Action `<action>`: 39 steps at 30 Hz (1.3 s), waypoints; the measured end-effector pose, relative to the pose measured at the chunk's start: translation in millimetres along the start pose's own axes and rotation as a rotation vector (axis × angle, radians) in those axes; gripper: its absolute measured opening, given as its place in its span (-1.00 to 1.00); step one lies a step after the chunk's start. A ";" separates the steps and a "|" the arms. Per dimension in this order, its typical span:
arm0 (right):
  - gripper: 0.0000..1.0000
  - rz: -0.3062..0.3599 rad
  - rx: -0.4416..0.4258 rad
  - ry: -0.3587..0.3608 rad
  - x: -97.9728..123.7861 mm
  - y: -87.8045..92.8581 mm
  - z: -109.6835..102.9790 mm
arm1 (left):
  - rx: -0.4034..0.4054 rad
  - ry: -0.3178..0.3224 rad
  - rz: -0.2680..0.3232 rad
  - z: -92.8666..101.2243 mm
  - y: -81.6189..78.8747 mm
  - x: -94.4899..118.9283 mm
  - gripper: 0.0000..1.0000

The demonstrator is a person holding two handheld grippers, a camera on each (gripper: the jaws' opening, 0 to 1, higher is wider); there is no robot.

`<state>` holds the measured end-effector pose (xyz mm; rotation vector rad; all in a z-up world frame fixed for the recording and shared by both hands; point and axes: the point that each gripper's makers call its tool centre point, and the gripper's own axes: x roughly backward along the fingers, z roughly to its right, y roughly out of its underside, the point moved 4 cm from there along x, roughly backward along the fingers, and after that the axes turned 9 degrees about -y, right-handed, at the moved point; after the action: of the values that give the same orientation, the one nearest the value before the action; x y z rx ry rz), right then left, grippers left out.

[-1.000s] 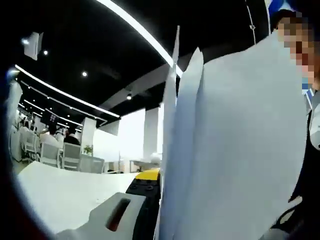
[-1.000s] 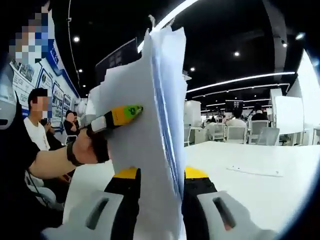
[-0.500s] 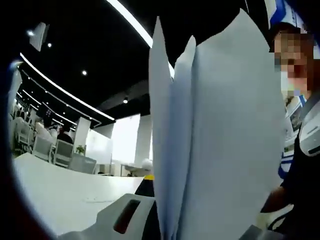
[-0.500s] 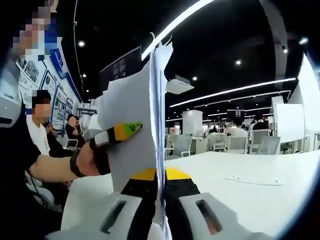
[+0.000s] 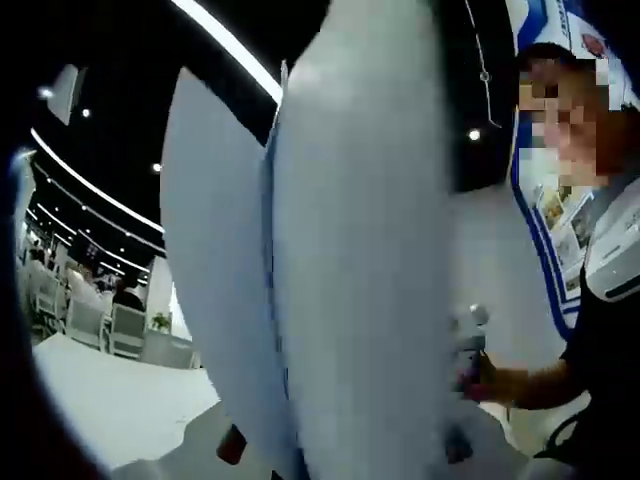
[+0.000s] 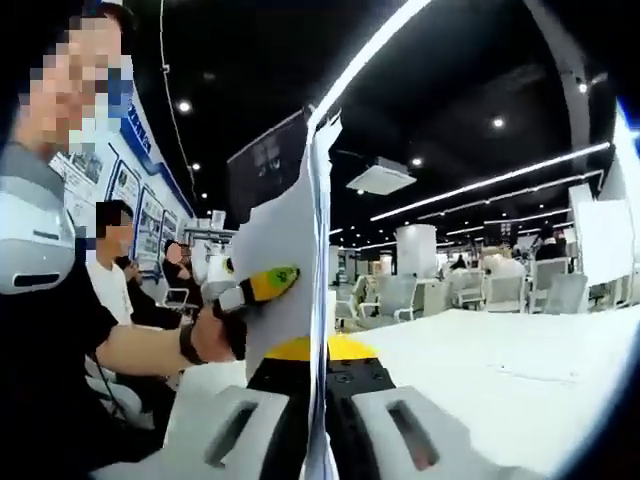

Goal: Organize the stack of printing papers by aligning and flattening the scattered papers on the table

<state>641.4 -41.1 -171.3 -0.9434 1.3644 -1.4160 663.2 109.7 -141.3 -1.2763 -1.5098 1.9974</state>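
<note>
A stack of white printing papers (image 6: 300,230) stands upright off the table, seen edge-on between the yellow-tipped jaws of my right gripper (image 6: 318,350), which is shut on its lower edge. My left gripper (image 6: 262,285), held by a hand with a dark wrist band, clamps the same stack from the left side. In the left gripper view the papers (image 5: 350,250) rise blurred and close, splayed into two leaves, and hide most of my left gripper (image 5: 300,455). A hand (image 5: 485,375) reaches in at the right behind the sheets.
The white table (image 6: 520,380) spreads out to the right, with a loose sheet (image 6: 545,365) lying flat on it. The person holding the grippers (image 6: 50,330) is close on the left. Seated people and white chairs (image 6: 400,295) sit farther back.
The fanned stack has closed into a thin edge in the right gripper view as that gripper's jaws drew together. In the left gripper view the sheets swung leftward and closer.
</note>
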 end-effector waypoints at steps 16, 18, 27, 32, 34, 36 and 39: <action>-1.00 -0.176 0.240 0.045 12.5 -25.4 2.2 | -0.271 -0.131 -0.010 -43.1 -67.7 40.2 -0.13; -1.00 -0.187 0.242 0.030 6.3 -21.5 -2.9 | -0.346 -0.131 -0.009 -39.3 -83.2 40.6 0.26; -1.00 -0.244 0.280 -0.041 -17.0 -9.3 -21.5 | -0.709 0.116 -0.326 8.4 -87.7 28.2 0.35; -1.00 -0.250 0.290 -0.055 -19.6 -7.4 -25.3 | -0.764 0.121 -0.529 -0.3 -66.7 30.4 -0.09; -1.00 -0.252 0.285 -0.054 -18.5 -6.4 -25.3 | -0.726 0.147 -0.546 2.2 -59.5 32.3 -0.33; -1.00 -0.265 0.293 -0.040 -17.0 -5.2 -23.5 | -0.713 0.155 -0.564 2.0 -53.3 34.9 -0.47; -1.00 -0.270 0.287 -0.032 -15.4 -3.9 -21.4 | -0.708 0.181 -0.588 3.6 -44.5 39.0 -0.88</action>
<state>624.9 -20.4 -168.3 -0.9789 1.0013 -1.7382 628.2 152.2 -119.2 -1.0038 -2.2571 0.9827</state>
